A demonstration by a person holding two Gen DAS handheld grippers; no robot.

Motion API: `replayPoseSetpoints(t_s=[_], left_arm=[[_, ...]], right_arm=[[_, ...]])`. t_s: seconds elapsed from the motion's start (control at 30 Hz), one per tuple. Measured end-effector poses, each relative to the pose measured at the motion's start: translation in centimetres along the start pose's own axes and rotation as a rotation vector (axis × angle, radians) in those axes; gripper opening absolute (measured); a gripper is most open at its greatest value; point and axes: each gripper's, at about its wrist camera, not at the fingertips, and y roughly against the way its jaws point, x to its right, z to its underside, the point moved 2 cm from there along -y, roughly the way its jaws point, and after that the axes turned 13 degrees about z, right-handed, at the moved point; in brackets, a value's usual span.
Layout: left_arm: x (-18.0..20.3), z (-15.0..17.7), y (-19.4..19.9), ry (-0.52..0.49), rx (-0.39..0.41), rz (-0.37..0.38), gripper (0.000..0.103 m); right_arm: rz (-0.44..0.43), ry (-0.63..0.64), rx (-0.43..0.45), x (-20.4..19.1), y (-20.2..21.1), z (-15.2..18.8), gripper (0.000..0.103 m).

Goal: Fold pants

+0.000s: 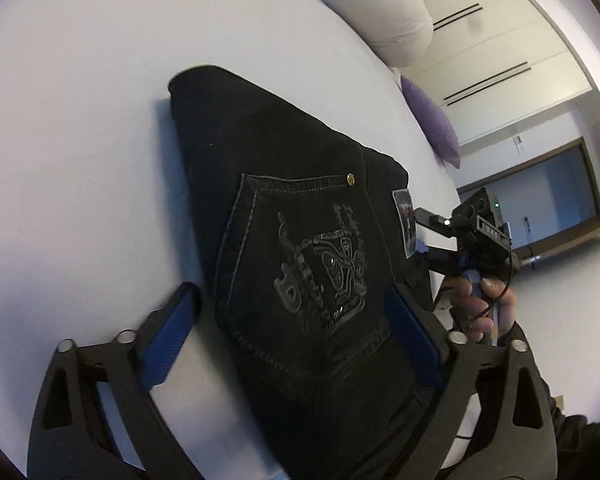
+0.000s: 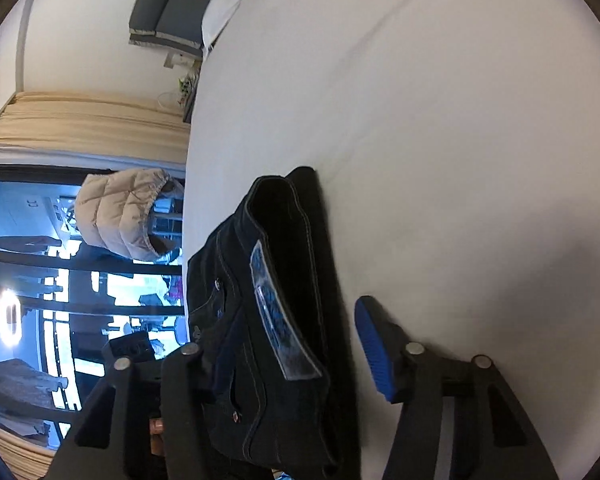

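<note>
Black jeans (image 1: 284, 216) lie folded on a white bed (image 1: 80, 120), back pocket with an embroidered crest facing up. My left gripper (image 1: 292, 312) is open, its blue-padded fingers (image 1: 168, 336) straddling the folded stack near the pocket. The right gripper shows in the left wrist view (image 1: 440, 240) at the waistband edge, held by a hand. In the right wrist view the jeans (image 2: 276, 304) show their waistband and label, and my right gripper (image 2: 284, 344) is open with the stack between its jaws; its right finger (image 2: 374, 344) rests on the sheet, the left is hidden behind denim.
White pillows (image 1: 380, 12) and a purple cushion (image 1: 432, 120) lie at the bed's far edge. Wardrobe doors (image 1: 500, 60) stand beyond. In the right wrist view a window with a hanging beige jacket (image 2: 124, 212) and curtains (image 2: 92, 124) are left of the bed.
</note>
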Motion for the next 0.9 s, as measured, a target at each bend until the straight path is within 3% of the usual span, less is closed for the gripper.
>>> replayPoseSetpoints(t_s=[0.1,0.17,0.2,0.27,0.47,0.63,0.9], left_arm=[[-0.8,-0.5,-0.6,0.044,-0.016,0.029,0.076],[-1.6,-0.9,-0.6,0.073,-0.017,0.024,0.047],[-2.0,-1.0,-0.7,0.089,-0.019,0.016,0.039],[-2.5,-1.0,-0.3,0.114,-0.018,0.032,0.033],[-1.6,-1.5,-1.4,0.052,-0.031,-0.005,0.024],[-0.1,-2.7,0.4,-0.009,-0.02,-0.013,0.022],[1.8,-10.9,7.7,-0.157,0.065,-0.113,0.022]], right_arm=[[0.02,0.029,-0.033,-0.8,-1.0,-0.3,0.048],[0.042,0.046,-0.046,-1.6,-1.8,-0.6,0.043],[0.052,0.053,-0.048,-2.1,-2.0,-0.7,0.036],[0.094,0.073,-0.043,-2.7,-2.4,-0.5,0.031],[0.175,0.122,0.028,-4.6,-1.5,0.4,0.02],[0.178,0.188,0.082,-8.7,0.4,0.5,0.018],[0.1,0.254,0.121,-16.5,-0.6,-4.2,0.018]])
